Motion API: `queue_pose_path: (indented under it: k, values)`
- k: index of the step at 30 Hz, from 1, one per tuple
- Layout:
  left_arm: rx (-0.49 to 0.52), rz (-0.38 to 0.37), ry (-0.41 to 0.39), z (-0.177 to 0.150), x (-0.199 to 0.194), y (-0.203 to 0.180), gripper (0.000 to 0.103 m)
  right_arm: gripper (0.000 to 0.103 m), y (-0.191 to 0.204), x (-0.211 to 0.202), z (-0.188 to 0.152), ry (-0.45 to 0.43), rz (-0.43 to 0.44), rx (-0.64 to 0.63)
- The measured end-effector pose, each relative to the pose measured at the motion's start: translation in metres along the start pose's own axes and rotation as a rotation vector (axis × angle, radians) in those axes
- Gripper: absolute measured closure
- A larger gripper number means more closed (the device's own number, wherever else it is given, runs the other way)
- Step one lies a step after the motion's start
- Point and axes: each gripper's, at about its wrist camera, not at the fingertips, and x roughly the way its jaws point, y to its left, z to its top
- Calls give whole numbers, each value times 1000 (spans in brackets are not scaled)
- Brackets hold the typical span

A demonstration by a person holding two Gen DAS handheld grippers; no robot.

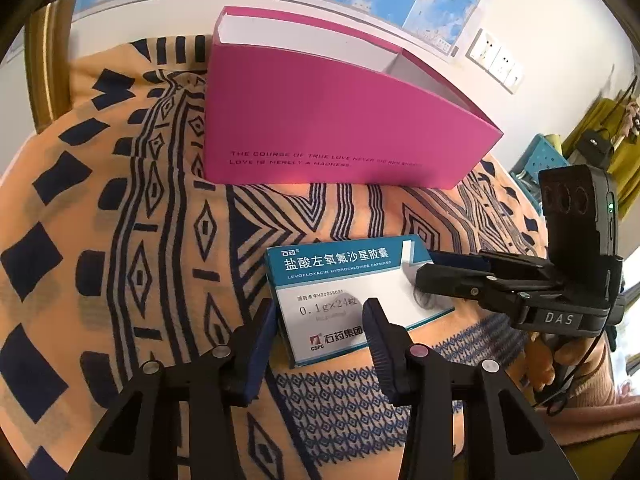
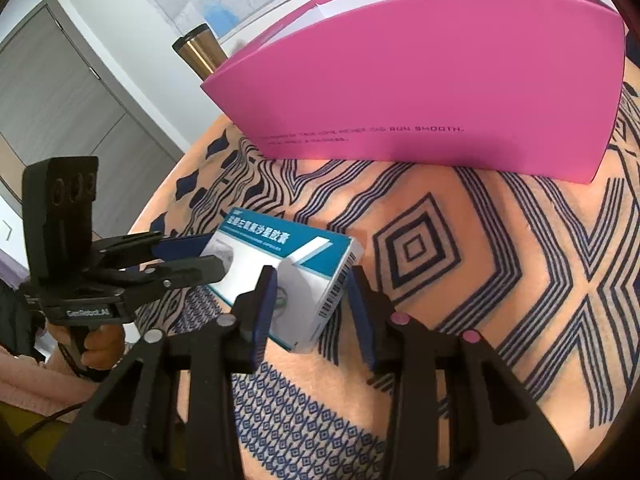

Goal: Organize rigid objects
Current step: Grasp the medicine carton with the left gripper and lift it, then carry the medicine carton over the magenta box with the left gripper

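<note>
Medicine box [image 1: 352, 292] sits gripped between both grippers' fingers.

Both claws — left [image 1: 320, 320], right [image 2: 310, 284] — angled downward, converging

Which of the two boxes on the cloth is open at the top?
The big pink box, standing at the far side of the patterned cloth, shows its white inside. The small blue and white medicine box lies flat and closed between both grippers.
</note>
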Motion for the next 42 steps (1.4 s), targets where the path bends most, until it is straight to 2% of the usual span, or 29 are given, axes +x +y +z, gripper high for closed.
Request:
queue_pose_path:
  k: [4,16,25,42]
  values:
    - [0,-4,-9,2,-3,-2,59,69,1,-2,2,-5,-7,-4]
    - [41,-25,-88,24,-28,-16,59,69,12,-31,23,-81,-29,-58]
    - [85,2,-155,47,-43,-27,59,69,19,-52,46,-156,-46,-102]
    - [109,23,-190,63,-48,-30,59,69,22,-61,63,-194,-59,-137]
